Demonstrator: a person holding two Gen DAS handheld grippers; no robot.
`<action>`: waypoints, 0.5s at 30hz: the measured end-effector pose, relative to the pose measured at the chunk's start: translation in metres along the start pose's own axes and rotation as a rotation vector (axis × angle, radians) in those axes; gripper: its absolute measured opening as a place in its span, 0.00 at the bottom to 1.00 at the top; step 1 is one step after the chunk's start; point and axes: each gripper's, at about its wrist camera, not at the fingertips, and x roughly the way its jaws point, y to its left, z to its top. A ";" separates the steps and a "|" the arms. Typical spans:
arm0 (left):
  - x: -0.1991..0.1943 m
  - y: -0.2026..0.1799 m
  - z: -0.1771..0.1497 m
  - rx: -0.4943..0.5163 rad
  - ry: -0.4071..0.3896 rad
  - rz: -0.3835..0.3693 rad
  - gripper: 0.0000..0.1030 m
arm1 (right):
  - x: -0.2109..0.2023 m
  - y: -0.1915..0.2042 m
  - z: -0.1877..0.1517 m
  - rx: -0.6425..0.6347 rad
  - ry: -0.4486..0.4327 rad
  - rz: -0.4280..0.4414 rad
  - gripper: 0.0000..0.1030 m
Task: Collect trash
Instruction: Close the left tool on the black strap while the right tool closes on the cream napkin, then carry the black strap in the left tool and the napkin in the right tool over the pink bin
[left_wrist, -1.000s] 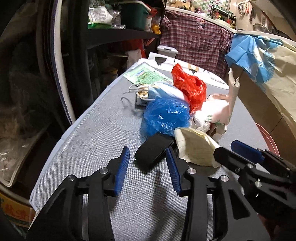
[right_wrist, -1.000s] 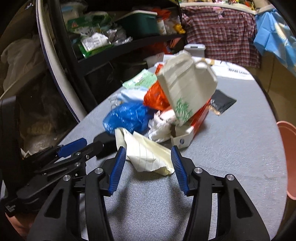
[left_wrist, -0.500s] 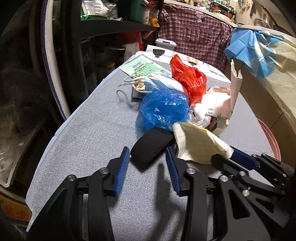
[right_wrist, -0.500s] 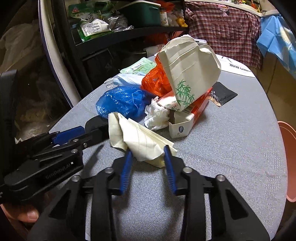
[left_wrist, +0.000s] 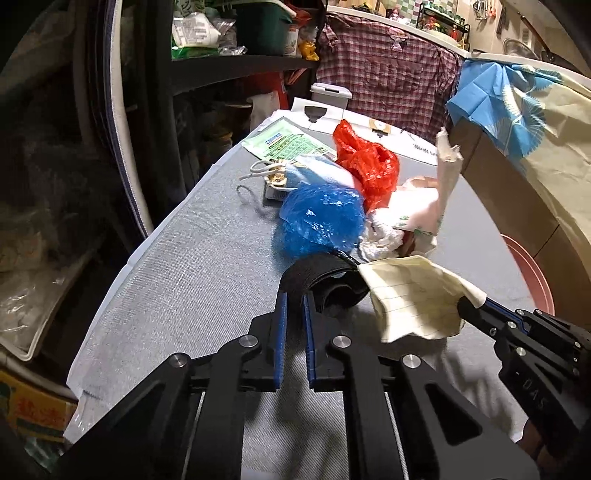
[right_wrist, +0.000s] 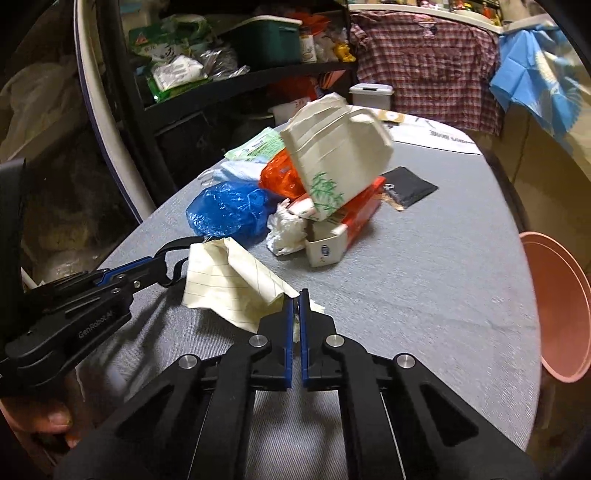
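Observation:
On the grey table (left_wrist: 192, 280), a black fabric band (left_wrist: 325, 275) loops up between the blue pads of my left gripper (left_wrist: 294, 295). Its jaws are closing and pinch the band's near end. Right beside the band, a crumpled yellow lined paper (right_wrist: 229, 284) is held at its near corner by my right gripper (right_wrist: 295, 295), which is shut on it. The left wrist view shows the same paper (left_wrist: 413, 299) with the right gripper (left_wrist: 469, 304) at its right edge. In the right wrist view, the left gripper (right_wrist: 166, 264) comes in from the left with the band (right_wrist: 173, 243).
Behind lies a heap: a blue plastic bag (left_wrist: 321, 218), a red bag (left_wrist: 365, 162), crumpled white tissue (right_wrist: 286, 229), a red-and-white carton (right_wrist: 343, 229) and a bamboo-print paper bag (right_wrist: 332, 155). A pink bin (right_wrist: 554, 306) stands off the table's right edge. Dark shelves line the left.
Both grippers have gone from open to closed. The left clamped the black band, the right clamped the yellow paper, whose near corner has lifted off the table.

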 end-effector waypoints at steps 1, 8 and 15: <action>-0.003 -0.002 -0.001 0.005 -0.004 0.000 0.07 | -0.003 -0.001 0.000 0.002 -0.004 -0.004 0.03; -0.022 -0.010 -0.002 0.025 -0.029 -0.004 0.04 | -0.040 -0.011 -0.002 0.018 -0.038 -0.054 0.01; -0.038 -0.019 0.002 0.027 -0.043 -0.018 0.03 | -0.075 -0.027 0.006 0.036 -0.084 -0.103 0.01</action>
